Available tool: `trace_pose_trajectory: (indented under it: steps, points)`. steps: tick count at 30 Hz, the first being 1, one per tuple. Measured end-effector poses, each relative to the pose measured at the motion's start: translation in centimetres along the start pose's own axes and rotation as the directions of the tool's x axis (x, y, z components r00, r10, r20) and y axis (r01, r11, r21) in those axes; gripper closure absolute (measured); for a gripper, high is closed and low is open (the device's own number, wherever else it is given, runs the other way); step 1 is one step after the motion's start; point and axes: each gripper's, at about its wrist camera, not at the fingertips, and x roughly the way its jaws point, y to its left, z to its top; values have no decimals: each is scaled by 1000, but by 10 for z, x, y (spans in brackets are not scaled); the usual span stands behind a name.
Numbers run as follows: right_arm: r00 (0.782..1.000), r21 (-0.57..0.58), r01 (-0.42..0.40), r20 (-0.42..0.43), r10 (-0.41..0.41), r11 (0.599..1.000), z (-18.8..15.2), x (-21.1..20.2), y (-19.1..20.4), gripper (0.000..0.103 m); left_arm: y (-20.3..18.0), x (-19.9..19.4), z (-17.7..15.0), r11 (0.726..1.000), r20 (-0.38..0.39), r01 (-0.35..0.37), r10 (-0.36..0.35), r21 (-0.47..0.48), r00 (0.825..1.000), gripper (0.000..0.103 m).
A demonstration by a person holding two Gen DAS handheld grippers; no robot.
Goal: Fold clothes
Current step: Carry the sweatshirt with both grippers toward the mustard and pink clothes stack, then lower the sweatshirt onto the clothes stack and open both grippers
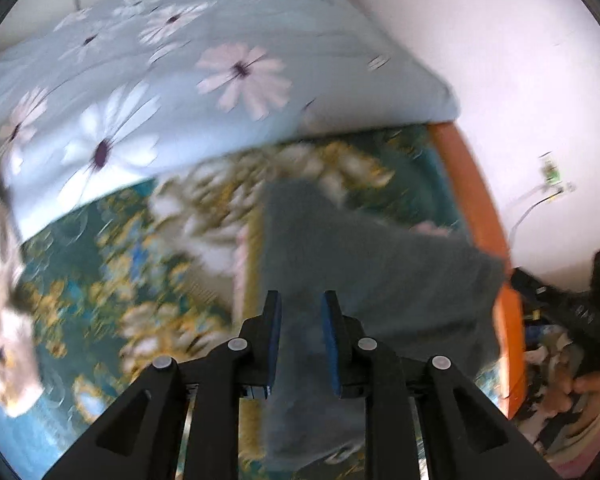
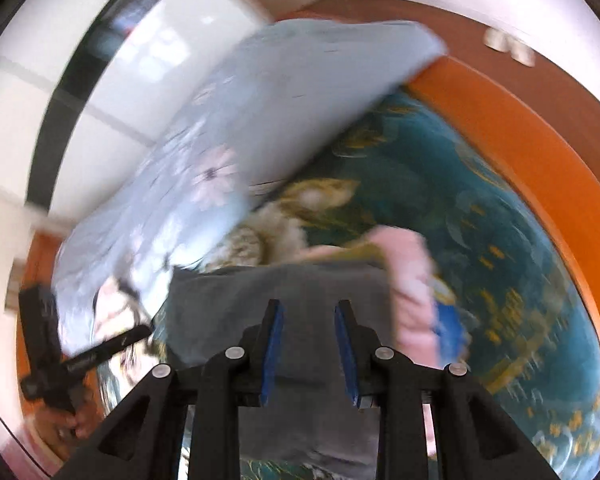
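Note:
A grey garment lies on the teal flowered bedsheet, blurred by motion. My left gripper hovers over its near part. Its blue-padded fingers stand a narrow gap apart, and grey cloth shows through the gap. In the right wrist view the same grey garment spreads under my right gripper, which is open above it. I see no cloth pinched by either one. A pink garment lies by the grey one's right edge.
A light blue daisy-print quilt is heaped at the back of the bed. An orange bed frame borders the sheet by a white wall. A pale patterned cloth lies far left. A hand holds the other gripper's black body.

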Motion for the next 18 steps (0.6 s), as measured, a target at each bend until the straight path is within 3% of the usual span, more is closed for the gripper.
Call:
trace_pose_trajectory:
  steps: [3, 6, 9, 14, 18]
  points:
    - [999, -71, 36, 3, -36, 997, 13, 5, 16, 73, -10, 24, 14, 999, -35, -4, 5, 34, 999, 83]
    - [992, -48, 105, -60, -108, 993, 19, 32, 4, 74, -3, 56, 24, 998, -105, -55, 58, 37, 993, 83]
    - [993, -4, 89, -82, -89, 996, 18, 41, -9, 74, 4, 69, 28, 998, -126, -61, 59, -11, 990, 83]
    - [994, -1, 56, -90, -56, 998, 20, 34, -12, 74, -2, 67, 23, 995, -123, -87, 92, 45, 988, 83]
    - [999, -79, 15, -29, -17, 997, 0, 5, 4, 72, -6, 34, -5, 997, -46, -58, 60, 44, 997, 83]
